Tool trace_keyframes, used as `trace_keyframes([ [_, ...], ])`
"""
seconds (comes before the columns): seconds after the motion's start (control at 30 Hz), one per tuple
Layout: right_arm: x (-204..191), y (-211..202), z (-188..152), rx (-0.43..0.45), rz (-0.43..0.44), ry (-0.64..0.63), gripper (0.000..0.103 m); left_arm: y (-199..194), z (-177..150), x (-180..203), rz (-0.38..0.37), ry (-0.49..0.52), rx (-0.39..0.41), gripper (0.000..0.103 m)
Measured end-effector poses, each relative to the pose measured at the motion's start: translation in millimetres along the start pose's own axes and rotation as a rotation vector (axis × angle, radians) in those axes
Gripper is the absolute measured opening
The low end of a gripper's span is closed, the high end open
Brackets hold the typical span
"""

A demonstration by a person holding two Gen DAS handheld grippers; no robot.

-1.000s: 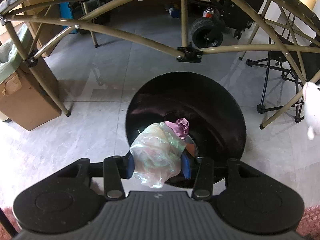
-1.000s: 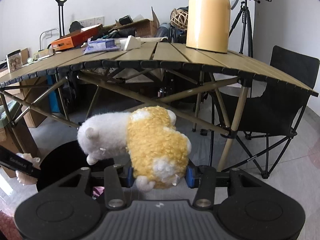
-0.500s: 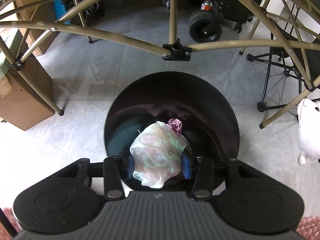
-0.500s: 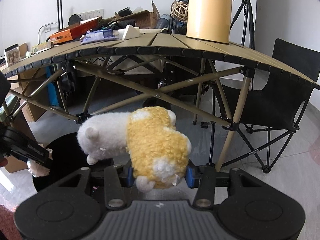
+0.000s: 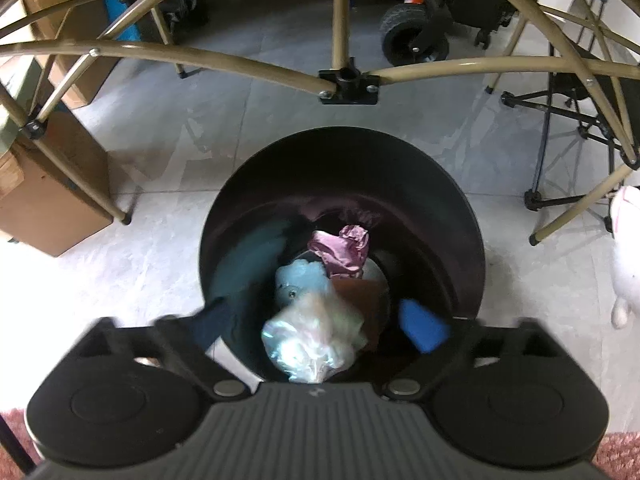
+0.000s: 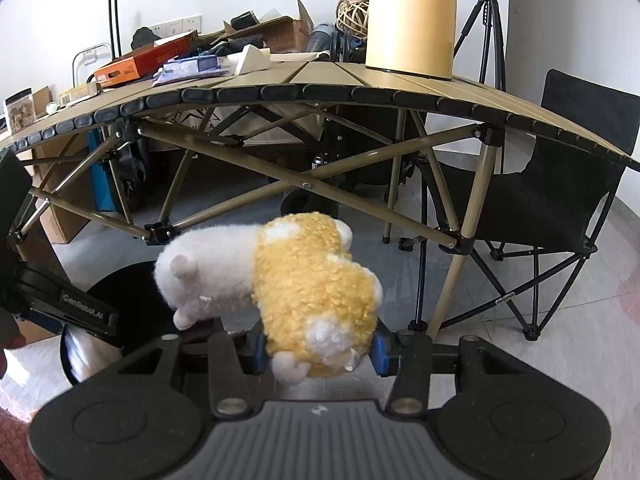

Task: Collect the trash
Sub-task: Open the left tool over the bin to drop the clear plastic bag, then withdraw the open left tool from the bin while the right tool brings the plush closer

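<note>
A round black trash bin [image 5: 460, 216] stands on the floor right below my left gripper [image 5: 316, 326]. The left jaws are opening and stand wide, blurred. A crumpled clear plastic wrapper [image 5: 310, 340] hangs free between them over the bin's mouth, touching neither pad. Pink foil [image 5: 342, 250], a pale blue scrap and brown paper lie at the bin's bottom. My right gripper [image 6: 318, 354] is shut on a yellow and white plush toy [image 6: 304, 280], held in front of the folding table [image 6: 320, 92]. The bin [image 6: 120, 300] and the left gripper's body [image 6: 68, 308] appear at the lower left of the right wrist view.
Tan table legs and crossbars [image 5: 344, 76] arch over the bin. A cardboard box [image 5: 44, 200] sits left; a wheeled cart [image 5: 416, 40] and tripod legs stand behind. A black camp chair [image 6: 560, 200] is right. A large yellow jug [image 6: 412, 16] and boxes rest on the table.
The left jaws have sprung wide apart and let go of the clear wrapper, which now drops toward the bin. The right gripper still holds the plush toy, unmoved.
</note>
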State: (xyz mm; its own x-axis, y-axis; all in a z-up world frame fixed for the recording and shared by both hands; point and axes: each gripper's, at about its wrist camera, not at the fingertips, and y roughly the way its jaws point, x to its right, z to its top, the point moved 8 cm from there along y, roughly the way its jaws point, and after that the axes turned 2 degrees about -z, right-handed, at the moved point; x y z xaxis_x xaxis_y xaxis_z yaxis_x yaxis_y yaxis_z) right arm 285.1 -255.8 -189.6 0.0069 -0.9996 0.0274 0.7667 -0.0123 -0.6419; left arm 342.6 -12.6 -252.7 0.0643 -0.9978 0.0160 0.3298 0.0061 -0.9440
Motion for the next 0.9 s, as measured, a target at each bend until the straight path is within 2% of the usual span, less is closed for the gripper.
trace_keyframes([
  [0.5, 0.4, -2.1, -0.6, 0.007, -0.003, -0.005, 0.046, -2.1, -4.4, -5.1, 0.014, 0.003, -0.016, 0.103],
  [0.9, -2.9, 4.4, -8.1, -0.031, 0.002, -0.027, 0.046, -3.5, -9.2, -14.2, 0.017, -0.010, -0.028, 0.103],
])
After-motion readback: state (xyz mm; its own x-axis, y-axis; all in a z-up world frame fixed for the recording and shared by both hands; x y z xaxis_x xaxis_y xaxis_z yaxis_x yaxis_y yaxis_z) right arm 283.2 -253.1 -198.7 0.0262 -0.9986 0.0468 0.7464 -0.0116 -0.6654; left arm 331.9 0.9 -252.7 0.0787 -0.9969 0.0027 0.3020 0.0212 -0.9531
